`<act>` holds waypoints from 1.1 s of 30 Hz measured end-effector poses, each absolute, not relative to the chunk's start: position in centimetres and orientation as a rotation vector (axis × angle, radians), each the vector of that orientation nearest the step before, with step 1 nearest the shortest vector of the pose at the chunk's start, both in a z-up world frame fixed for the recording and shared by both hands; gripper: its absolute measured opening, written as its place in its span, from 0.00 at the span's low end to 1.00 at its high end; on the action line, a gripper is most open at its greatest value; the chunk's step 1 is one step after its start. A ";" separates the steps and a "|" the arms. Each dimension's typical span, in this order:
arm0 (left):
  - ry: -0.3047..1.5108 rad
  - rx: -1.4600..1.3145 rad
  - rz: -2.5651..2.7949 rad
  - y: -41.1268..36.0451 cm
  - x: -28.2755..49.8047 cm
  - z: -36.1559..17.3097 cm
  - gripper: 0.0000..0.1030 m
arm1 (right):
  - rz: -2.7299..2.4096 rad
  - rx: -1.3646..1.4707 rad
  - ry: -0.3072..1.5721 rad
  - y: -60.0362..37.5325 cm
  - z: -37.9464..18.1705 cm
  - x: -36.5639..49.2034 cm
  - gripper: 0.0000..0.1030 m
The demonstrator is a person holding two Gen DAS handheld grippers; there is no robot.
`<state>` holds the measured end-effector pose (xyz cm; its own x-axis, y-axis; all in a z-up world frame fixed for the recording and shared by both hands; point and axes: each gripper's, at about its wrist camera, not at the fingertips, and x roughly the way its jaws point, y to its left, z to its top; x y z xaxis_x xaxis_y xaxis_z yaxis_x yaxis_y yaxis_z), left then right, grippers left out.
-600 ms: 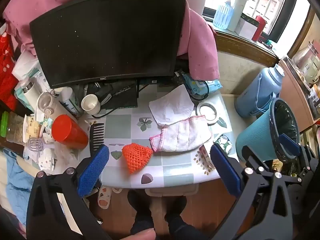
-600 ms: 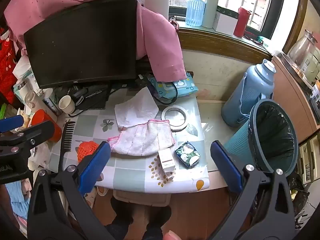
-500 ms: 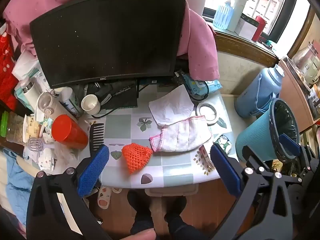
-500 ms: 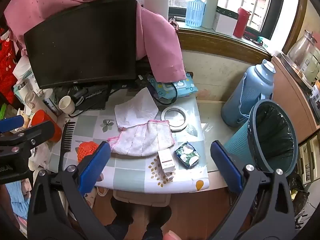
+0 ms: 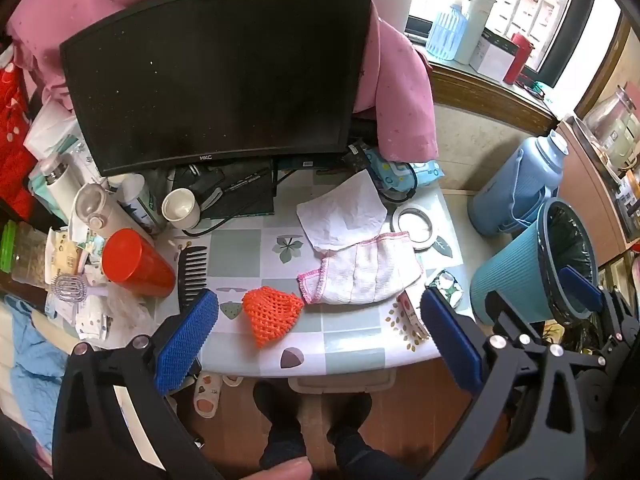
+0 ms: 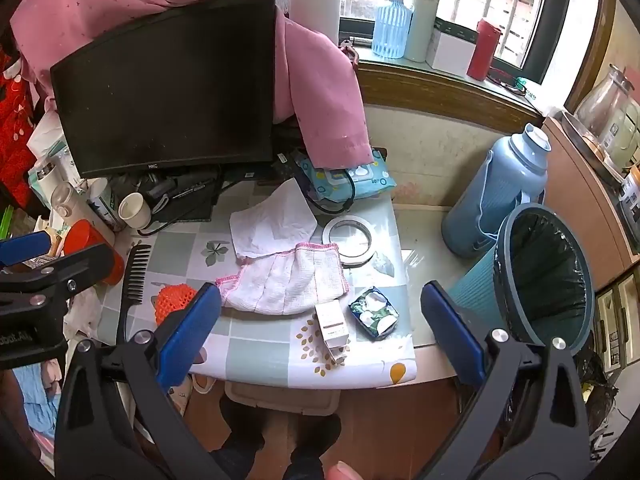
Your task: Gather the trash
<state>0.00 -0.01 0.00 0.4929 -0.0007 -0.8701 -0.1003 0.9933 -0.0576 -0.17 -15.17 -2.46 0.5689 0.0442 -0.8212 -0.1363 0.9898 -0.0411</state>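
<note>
**A:** Blue pads are standing wide apart on both sides, yes? Nothing between them?

**B:** Right. The left claw (image 5: pixel 318 340) and the right claw (image 6: pixel 320 334) are both gaping, empty, and tilting down over the near edge of the surface (image 6: pixel 260 360).

**A:** Where is the trash lying?

**B:** Judging by looks, the small white carton (image 6: pixel 331 326) and the crumpled blue wrapper (image 6: pixel 375 312) are the likeliest rubbish. In the right wrist view they are sitting just beside each other, right in the gap of the right claw, at about twelve o'clock and a touch toward one. The carton's long axis is running roughly twelve to six, its near end reaching toward the surface's edge.

**A:** And the bin?

**B:** The lined blue bin (image 6: pixel 544 276) is standing off the surface at about three o'clock from the right claw (mouth tipped toward us, handily).

**A:** Which hand is nearer?

**B:** The right one, I'd say. From the left wrist view the carton (image 5: pixel 412 312) is showing only partly, behind that claw's right pad, while the orange knitted piece (image 5: pixel 272 312) is lying ahead of it.
</note>
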 end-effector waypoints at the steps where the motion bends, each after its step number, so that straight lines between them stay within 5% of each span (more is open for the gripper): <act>1: 1.054 -0.105 0.061 0.0 0.0 0.0 0.95 | 0.106 -0.103 0.960 -15.2 -2.5 -0.2 0.96; 33: 1.052 -0.107 0.059 0.0 0.0 0.0 0.95 | 0.106 -0.103 0.950 -15.3 -2.0 -0.3 0.96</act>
<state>0.00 0.00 0.03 0.4950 -0.0024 -0.8689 -0.0997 0.9932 -0.0595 -0.31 -15.27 -2.03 0.5775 0.0454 -0.8151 -0.1361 0.9898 -0.0413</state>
